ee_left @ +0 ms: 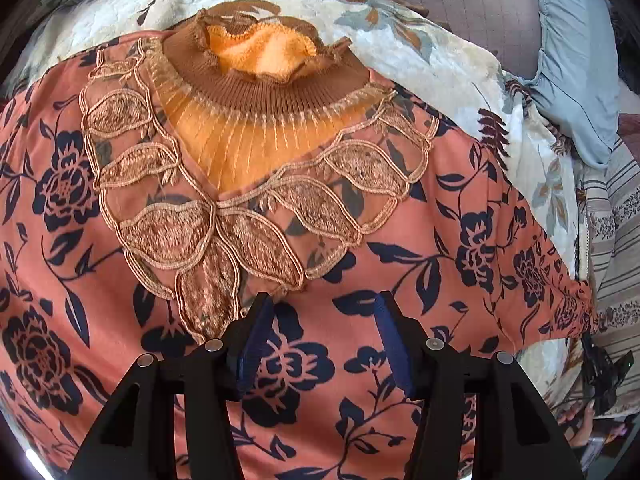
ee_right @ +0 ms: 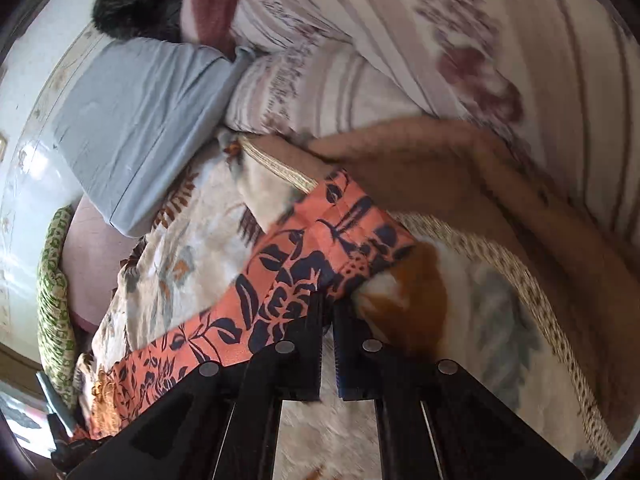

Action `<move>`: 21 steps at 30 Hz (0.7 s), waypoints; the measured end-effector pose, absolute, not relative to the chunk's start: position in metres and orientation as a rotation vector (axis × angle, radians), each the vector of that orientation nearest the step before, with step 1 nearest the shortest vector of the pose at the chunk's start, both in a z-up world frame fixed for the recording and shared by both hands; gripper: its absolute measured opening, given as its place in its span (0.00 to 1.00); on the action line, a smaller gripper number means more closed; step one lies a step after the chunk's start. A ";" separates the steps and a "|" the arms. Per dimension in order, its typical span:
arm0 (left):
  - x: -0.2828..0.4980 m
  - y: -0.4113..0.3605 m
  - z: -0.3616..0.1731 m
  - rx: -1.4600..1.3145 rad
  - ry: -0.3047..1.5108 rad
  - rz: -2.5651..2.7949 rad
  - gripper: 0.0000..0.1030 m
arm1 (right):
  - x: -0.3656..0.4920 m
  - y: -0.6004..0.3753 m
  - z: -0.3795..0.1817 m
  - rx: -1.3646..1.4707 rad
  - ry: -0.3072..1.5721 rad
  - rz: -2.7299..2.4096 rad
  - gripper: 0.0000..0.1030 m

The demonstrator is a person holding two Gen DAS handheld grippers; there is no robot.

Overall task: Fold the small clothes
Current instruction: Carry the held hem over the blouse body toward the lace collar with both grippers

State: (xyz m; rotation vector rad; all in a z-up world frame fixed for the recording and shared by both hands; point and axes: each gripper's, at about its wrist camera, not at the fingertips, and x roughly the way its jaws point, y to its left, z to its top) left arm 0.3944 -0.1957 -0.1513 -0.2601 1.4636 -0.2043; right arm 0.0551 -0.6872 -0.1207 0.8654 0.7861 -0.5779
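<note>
Two grippers: left gripper (ee_left: 324, 320) spread above the blouse (ee_left: 400, 220), right gripper (ee_right: 328, 312) pinching its sleeve (ee_right: 320, 240) lower centre; thin hold may slip.

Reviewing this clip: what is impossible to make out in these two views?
- Left wrist: blouse hem cut off by the frame's bottom edge and hidden behind the left gripper.
- Right wrist: whether the right gripper pinches the sleeve; fingers hide it.
- Right wrist: bedding print, motion-blurred.
</note>
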 end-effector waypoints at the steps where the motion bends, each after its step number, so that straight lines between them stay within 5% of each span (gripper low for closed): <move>1: 0.390 -0.198 -0.149 -0.262 1.467 -0.212 0.50 | 0.045 -0.685 -0.118 0.890 0.752 -0.563 0.05; 4: 0.381 -0.210 -0.133 -0.252 1.446 -0.240 0.50 | 0.028 -0.682 -0.102 0.911 0.667 -0.540 0.15; 8: 0.381 -0.244 -0.109 -0.238 1.414 -0.299 0.51 | 0.033 -0.685 -0.097 0.970 0.597 -0.485 0.42; 21: 0.432 -0.465 -0.138 0.009 1.490 -0.470 0.50 | 0.073 -0.684 -0.129 1.035 0.664 -0.483 0.44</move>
